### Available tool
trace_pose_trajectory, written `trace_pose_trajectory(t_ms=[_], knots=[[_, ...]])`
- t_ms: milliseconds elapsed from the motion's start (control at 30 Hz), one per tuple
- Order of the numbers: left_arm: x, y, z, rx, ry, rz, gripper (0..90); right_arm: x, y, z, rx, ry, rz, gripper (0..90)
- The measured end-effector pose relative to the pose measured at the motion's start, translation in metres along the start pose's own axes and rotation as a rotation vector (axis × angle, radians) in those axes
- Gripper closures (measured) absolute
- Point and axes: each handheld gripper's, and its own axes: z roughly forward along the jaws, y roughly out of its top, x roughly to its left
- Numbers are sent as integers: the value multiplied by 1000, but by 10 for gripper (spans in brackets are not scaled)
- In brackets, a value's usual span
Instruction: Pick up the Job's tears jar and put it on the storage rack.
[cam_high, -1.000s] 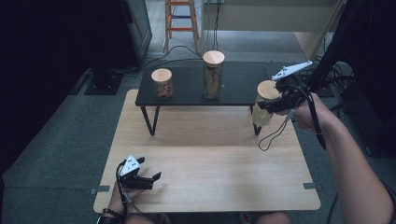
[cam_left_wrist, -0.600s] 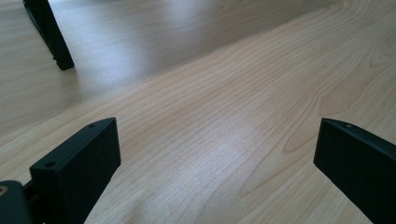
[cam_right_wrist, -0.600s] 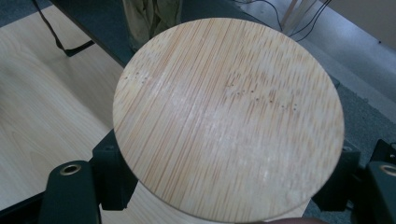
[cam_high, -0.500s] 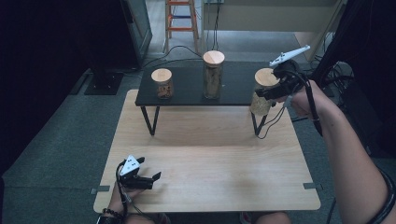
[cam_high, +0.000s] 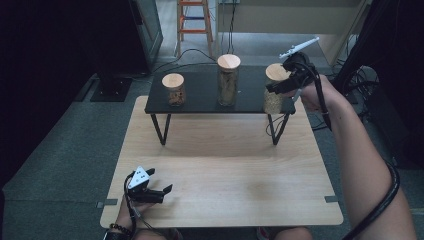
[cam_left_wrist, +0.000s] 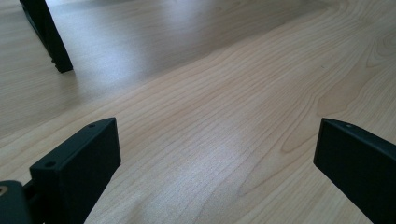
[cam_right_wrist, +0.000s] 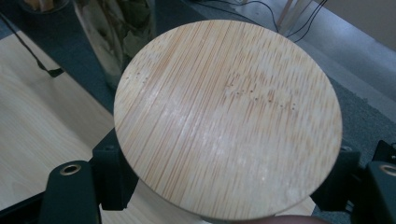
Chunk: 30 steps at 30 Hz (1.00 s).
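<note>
Bamboo-lidded jar (cam_high: 274, 92) at the right end of the black raised shelf (cam_high: 200, 97): your right gripper (cam_high: 280, 86) holds it, the jaws closed on its sides just under the lid. In the high view the jar stands upright at the shelf's right front corner, and whether its base touches the shelf you cannot tell. In the right gripper view the round bamboo lid (cam_right_wrist: 228, 119) lies between the two black jaws, one at each side of its rim. Your right forearm reaches in from the lower right, cable trailing below the wrist.

Two more jars stand on the shelf, well apart from the held one: a tall jar (cam_high: 228, 80) near the middle and a short jar (cam_high: 174, 89) toward the left end, both with bamboo lids. The tall jar's glass wall (cam_right_wrist: 116, 37) shows beyond the lid in the right gripper view.

Your left gripper (cam_high: 161, 192) rests low at the near left corner of the light wooden surface (cam_high: 225, 165), well apart from the shelf. Its jaws stand wide, with bare wood grain between them (cam_left_wrist: 210, 154) and nothing held. One black shelf leg (cam_left_wrist: 46, 35) shows in the left gripper view, at the upper left.
</note>
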Motion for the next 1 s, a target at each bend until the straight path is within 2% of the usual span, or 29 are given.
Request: trace_pose_trajectory(t_ms=[200,500,633,767,867,933,1000], knots=[[1,0,0,-2,-3,2,6,-7,4,10,-15,-1,31,252],[0,1,0,5,0,1,6,-14,11,21,-26,-3,40,252],[0,1,0,7,3,-2,6,-21,7,27,-54,-7,83,252],[0,2,0,10,5,0,6,-26,0,27,-70,5,97,251],[-1,2,1,14,6,3,6,-27,-2,26,-68,0,114,244],[-1,3,1,16,7,4,6,-24,-2,26,-69,-24,122,227],[-1,3,1,18,7,2,7,-26,-3,25,-73,-18,132,213]])
